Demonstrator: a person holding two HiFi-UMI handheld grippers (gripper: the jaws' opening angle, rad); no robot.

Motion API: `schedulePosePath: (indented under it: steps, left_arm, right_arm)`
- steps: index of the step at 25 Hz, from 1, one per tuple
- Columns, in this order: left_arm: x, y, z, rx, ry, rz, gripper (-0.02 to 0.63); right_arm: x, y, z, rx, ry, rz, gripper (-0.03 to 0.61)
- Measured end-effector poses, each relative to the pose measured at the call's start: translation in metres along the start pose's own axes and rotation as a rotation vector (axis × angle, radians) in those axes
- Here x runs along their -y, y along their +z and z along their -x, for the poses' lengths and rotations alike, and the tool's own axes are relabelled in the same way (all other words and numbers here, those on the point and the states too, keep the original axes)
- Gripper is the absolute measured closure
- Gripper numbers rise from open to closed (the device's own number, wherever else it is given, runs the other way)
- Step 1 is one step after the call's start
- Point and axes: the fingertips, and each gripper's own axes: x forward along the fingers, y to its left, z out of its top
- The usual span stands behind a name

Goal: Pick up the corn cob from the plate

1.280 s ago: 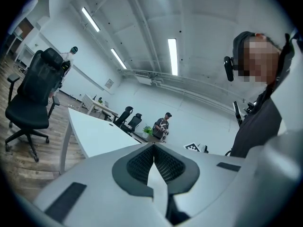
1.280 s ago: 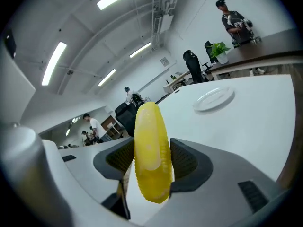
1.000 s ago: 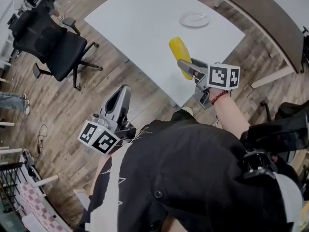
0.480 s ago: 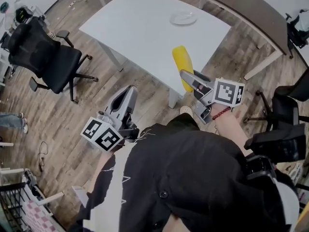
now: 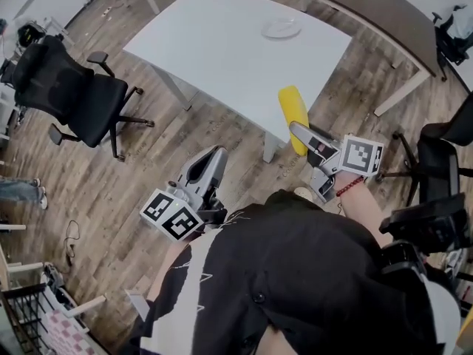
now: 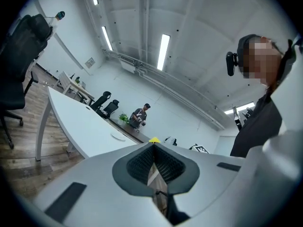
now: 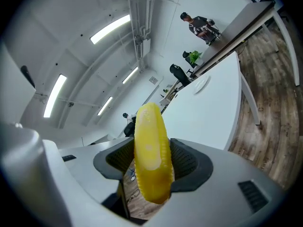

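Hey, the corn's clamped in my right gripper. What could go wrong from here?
1. The right gripper pinches the corn cob by its lower part, so much of it sticks out past the jaws; it might pivot or slip.
2. The cob seems to hang by the edge of the table, above the wooden floor, so a drop would likely land there.

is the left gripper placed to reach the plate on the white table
Probably not. The left gripper, shut and empty, hangs over the floor beside the person, while the plate lies far across the table. Nothing blocks it; the person must step closer.
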Motion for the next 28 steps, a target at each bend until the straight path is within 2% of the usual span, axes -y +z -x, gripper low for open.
schedulePosePath:
  steps: [5, 10, 17, 21, 28]
  left_arm:
    - [-0.003, 0.005, 0.006, 0.024, 0.045, 0.003, 0.6]
    - [-0.008, 0.01, -0.007, 0.056, 0.111, 0.006, 0.6]
    - [0.041, -0.015, -0.029, 0.08, 0.169, 0.008, 0.6]
    - [0.065, -0.034, -0.046, 0.074, 0.19, 0.005, 0.6]
    - [0.111, -0.072, -0.071, 0.095, 0.224, 0.013, 0.6]
  right_arm:
    - [-0.006, 0.01, -0.005, -0.011, 0.056, -0.01, 0.334]
    - [0.006, 0.026, -0.007, -0.041, 0.09, -0.037, 0.334]
    - [0.019, 0.044, 0.059, -0.038, 0.154, -0.125, 0.333]
    - [0.027, 0.048, 0.088, -0.054, 0.192, -0.128, 0.333]
    - [0.053, 0.045, 0.144, -0.109, 0.203, -0.122, 0.334]
